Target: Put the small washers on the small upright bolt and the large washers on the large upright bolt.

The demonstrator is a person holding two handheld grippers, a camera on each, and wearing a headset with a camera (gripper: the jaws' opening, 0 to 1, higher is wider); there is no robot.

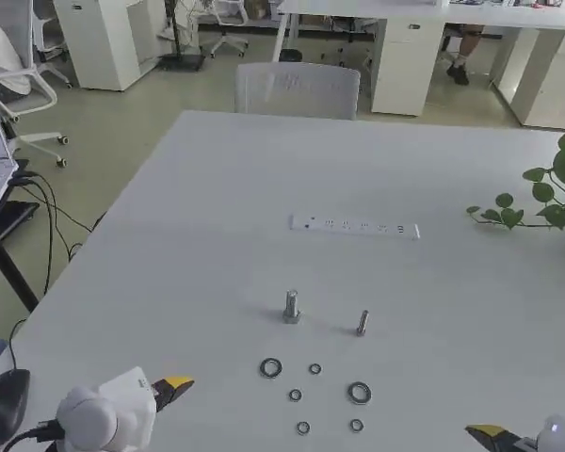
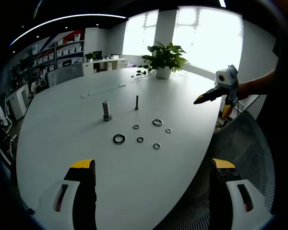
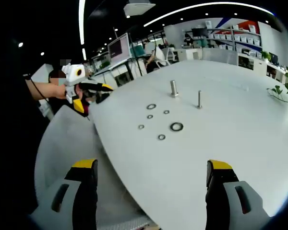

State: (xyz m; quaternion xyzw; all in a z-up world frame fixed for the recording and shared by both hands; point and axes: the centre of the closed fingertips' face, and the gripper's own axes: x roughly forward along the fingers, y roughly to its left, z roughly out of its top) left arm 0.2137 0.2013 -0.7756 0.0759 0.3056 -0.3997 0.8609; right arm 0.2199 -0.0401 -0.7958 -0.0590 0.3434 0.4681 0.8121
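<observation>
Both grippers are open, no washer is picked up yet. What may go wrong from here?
The small washers lie flat on the smooth table; the jaws may push them away instead of gripping.
The large washers lie among them, so a neighbour may get nudged.
The thin small upright bolt seems to stand free; a bump may tip it.

The large bolt (image 1: 291, 306) stands upright, the small bolt (image 1: 362, 323) upright beside it. Two large washers (image 1: 270, 367) and four small washers (image 1: 314, 369) lie flat nearby.

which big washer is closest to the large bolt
In the head view, the left large washer, just below the large bolt; the right large washer sits near the small bolt.
</observation>
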